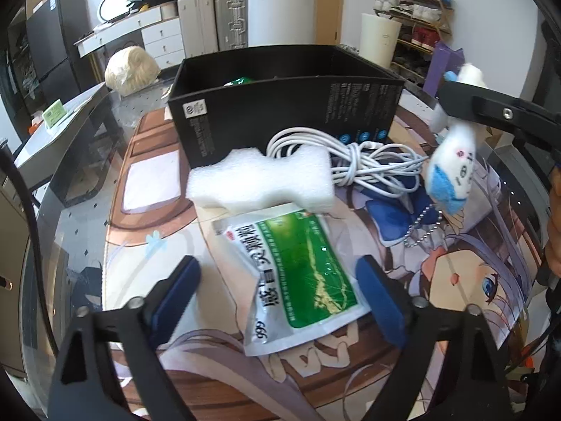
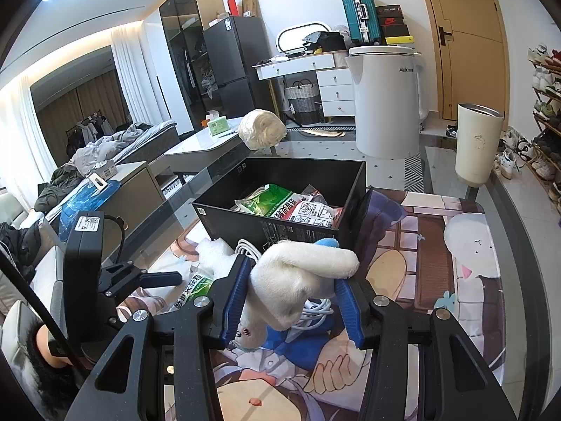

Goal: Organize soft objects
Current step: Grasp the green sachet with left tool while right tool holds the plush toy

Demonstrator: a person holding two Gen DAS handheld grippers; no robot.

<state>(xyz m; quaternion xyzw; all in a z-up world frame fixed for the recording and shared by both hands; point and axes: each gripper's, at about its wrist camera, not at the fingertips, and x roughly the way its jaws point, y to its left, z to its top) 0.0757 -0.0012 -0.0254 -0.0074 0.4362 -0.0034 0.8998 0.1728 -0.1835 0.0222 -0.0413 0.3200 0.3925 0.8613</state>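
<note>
Behind your worktop, with its printed cartoon mat, stand a tall white appliance, a cream cylindrical bin, a dark fridge and a shoe rack cut off at the right edge. On the mat sits an open black cardboard box; from your left camera its near wall hides nearly all of the contents, while your right camera shows green and white sachets lying inside. Just in front of the box lie a white foam block and a coiled white cable, partly tucked behind the foam.

Your right gripper has its jaws clamped on a white plush toy with blue trim, held above the mat; the toy's face is mostly hidden below the jaws. Your left gripper hovers with its jaws spread on either side of a green and silver foil sachet lying flat on the mat, the pads not touching it. Its small print is too blurred to read.
</note>
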